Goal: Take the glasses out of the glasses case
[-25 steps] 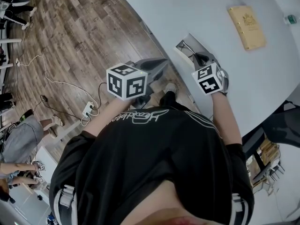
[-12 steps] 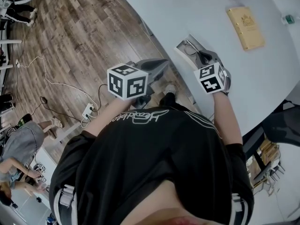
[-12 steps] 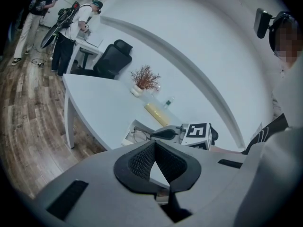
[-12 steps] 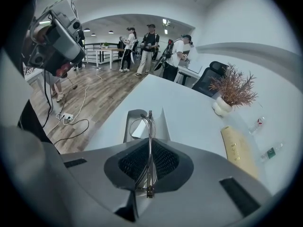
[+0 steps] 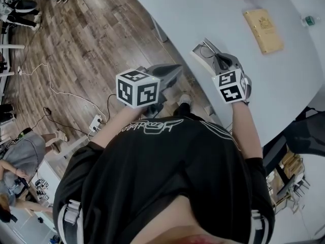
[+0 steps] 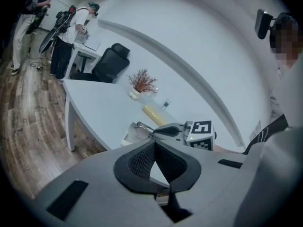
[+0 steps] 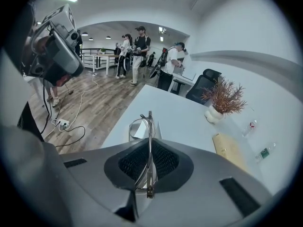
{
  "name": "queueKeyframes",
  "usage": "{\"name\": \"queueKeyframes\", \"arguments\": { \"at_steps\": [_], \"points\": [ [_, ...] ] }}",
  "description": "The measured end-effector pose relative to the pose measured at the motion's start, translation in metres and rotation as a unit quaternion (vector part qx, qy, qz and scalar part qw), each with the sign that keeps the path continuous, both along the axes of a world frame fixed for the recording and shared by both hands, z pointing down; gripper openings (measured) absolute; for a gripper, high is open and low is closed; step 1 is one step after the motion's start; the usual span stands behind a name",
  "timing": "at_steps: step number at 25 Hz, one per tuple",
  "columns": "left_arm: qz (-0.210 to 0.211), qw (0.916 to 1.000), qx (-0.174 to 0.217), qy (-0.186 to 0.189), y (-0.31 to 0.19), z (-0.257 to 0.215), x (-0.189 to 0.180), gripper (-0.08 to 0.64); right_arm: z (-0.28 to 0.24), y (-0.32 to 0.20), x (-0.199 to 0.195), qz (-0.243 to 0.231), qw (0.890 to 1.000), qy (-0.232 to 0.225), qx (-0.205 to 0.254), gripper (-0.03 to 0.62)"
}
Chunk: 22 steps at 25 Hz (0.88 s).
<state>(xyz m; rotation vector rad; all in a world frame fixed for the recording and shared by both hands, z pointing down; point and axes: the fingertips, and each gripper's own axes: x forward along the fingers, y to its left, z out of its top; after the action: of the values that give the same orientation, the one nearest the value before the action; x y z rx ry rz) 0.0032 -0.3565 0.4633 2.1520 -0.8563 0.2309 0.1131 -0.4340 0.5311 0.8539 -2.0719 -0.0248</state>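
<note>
The thin wire-framed glasses (image 7: pixel 149 126) stand folded between the jaws of my right gripper (image 5: pixel 219 60), which is shut on them. They hang just above the open white glasses case (image 5: pixel 198 55), which lies near the near edge of the pale table (image 5: pixel 203 9). In the left gripper view the glasses (image 6: pixel 141 126) stick out of the right gripper (image 6: pixel 165 131) over the case (image 6: pixel 130 137). My left gripper (image 5: pixel 175 69) hovers off the table's edge over the wooden floor, left of the case. Its jaws are shut with nothing in them.
A tan flat box (image 5: pixel 264 30) lies farther back on the table, with a small bottle (image 5: pixel 309 21) and a potted dried plant (image 7: pixel 220 98) behind it. A black office chair (image 7: pixel 203 84) stands at the far end. Cables and a power strip (image 5: pixel 95 118) lie on the floor.
My right gripper has drawn back slightly toward me with the glasses, and the lenses now show above the case. The left gripper has stayed put.
</note>
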Motion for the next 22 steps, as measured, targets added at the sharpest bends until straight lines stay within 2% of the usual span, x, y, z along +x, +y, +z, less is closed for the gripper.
{"name": "queueKeyframes", "arguments": {
  "at_steps": [9,13,22],
  "points": [
    [0.003,0.9996,0.027,0.000,0.015,-0.025,-0.009,0.006,-0.054,0.025,-0.011,0.028,0.997,-0.075,0.023,0.021],
    [0.011,0.9989,0.046,0.000,0.027,-0.039,-0.011,0.006,-0.075,0.041,-0.012,0.041,0.994,-0.094,0.039,0.021],
    [0.040,0.9951,0.090,0.002,0.071,-0.070,-0.013,0.006,-0.133,0.102,-0.015,0.069,0.982,-0.135,0.109,0.021]
  ]
}}
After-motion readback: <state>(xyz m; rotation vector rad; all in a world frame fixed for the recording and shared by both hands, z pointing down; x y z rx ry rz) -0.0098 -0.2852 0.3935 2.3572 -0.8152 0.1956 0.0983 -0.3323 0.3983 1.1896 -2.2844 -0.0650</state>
